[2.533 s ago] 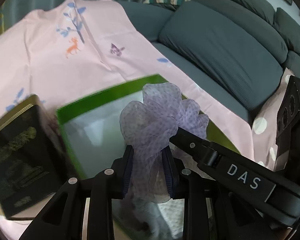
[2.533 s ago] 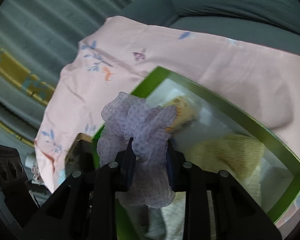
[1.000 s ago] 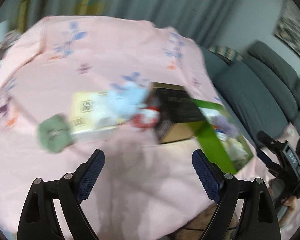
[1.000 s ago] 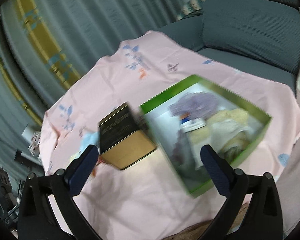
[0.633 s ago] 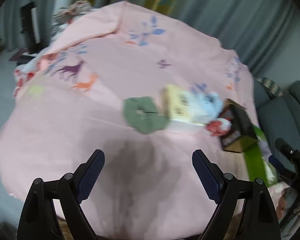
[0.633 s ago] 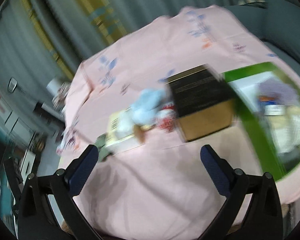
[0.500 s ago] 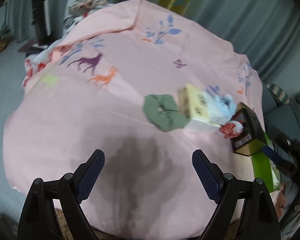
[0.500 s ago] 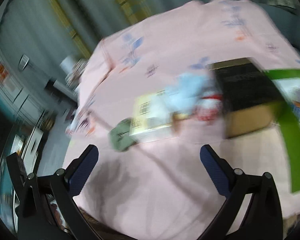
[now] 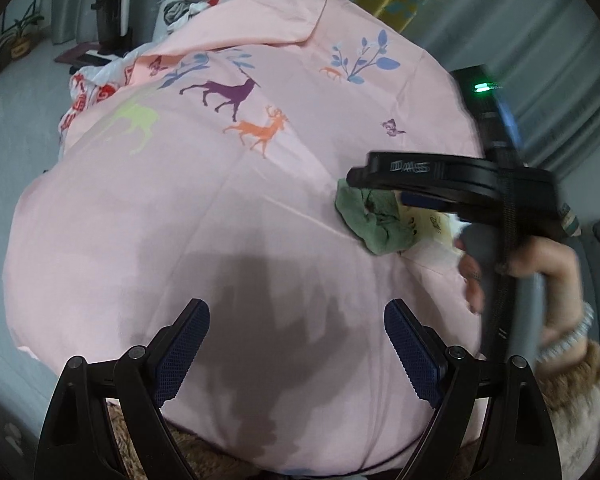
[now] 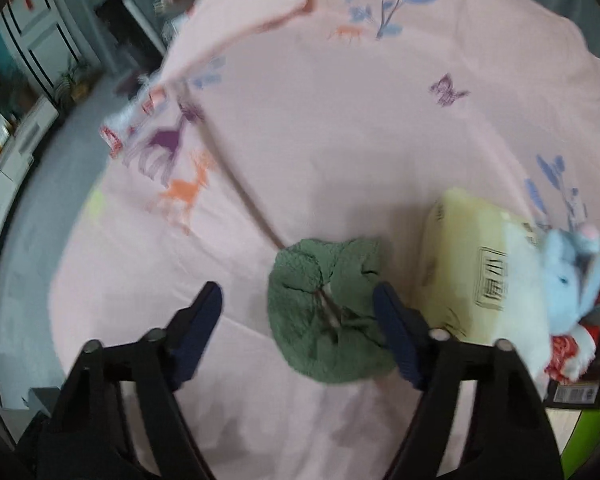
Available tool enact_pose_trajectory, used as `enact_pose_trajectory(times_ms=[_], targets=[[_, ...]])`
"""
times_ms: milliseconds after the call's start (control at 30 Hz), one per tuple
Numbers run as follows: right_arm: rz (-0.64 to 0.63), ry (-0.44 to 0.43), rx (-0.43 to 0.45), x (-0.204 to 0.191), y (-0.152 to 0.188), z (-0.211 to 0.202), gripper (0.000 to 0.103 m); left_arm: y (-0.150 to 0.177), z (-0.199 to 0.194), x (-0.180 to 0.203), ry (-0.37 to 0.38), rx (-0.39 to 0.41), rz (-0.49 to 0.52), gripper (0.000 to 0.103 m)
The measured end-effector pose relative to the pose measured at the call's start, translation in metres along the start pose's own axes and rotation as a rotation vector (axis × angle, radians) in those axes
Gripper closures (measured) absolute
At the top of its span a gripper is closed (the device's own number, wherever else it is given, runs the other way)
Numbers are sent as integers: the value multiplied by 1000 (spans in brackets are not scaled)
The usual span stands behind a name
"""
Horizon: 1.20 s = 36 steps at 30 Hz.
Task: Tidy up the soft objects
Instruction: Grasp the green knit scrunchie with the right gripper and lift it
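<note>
The right gripper [image 10: 298, 312] points steeply down over the green scrunchie [image 10: 328, 312], its jaws closing with the scrunchie between them. The right-hand pad already sits at the scrunchie's edge, the left-hand pad is apart from it, so nothing is grasped yet. The scrunchie lies flat on the pink cloth [image 10: 340, 120], towards its right side and just beside the pale yellow box [image 10: 468, 256]. A light blue plush toy [image 10: 568, 272] leans on that box's far end, and a sliver of the green box [image 10: 588, 428] shows at the lower right edge. Coming from above likely suits a limp ring that offers no firm side.

The left gripper [image 9: 296, 344] hangs released and empty over the bare near edge of the cloth, probably kept clear of the working hand [image 9: 540, 264].
</note>
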State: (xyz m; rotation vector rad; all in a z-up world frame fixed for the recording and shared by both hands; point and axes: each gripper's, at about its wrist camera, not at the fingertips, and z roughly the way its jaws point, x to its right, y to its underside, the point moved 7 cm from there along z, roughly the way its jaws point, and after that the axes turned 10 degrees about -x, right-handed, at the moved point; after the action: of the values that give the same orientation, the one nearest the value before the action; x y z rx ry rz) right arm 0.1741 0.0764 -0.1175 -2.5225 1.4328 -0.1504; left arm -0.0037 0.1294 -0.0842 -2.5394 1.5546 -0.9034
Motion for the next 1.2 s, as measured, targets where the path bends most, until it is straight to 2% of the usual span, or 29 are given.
enact_pose_trajectory(times_ms=[33,133,167,200,300,367,467,667,800,867,933,1033,1133,1167,1200], targets=[[13,15,-12,4,-1,6,39,0,0,-1,9,-3,-7,14],[48,50,-47,16,0,22,40,0,-2,0,28,-2,2,14],[43,45,-57,16,1,27,48,0,-1,0,25,-1,9,14],[41,44,-69,17,3,32,64,0,-1,0,23,-1,13,14],[38,55,-52,21,8,32,89,1,0,0,26,-6,18,14],[43,13,-39,21,12,24,93,1,0,0,24,-5,19,14],[49,-58,-6,17,21,3,93,2,-1,1,29,-5,18,14],[24,-146,79,14,67,-55,93,6,2,11,34,-16,41,14],[43,-93,116,26,105,-77,92,11,7,26,47,-34,74,14],[62,-111,125,37,125,-87,91,14,9,35,58,-44,93,14],[80,-126,122,43,136,-88,89,18,13,44,62,-53,112,14],[125,-96,98,54,154,-74,88,24,22,55,62,-77,135,14],[184,-154,67,63,159,-57,78,32,35,62,63,-115,145,14],[215,-186,63,67,162,-52,66,34,39,64,65,-129,149,14],[232,-204,65,69,163,-49,58,37,42,66,68,-139,154,14]])
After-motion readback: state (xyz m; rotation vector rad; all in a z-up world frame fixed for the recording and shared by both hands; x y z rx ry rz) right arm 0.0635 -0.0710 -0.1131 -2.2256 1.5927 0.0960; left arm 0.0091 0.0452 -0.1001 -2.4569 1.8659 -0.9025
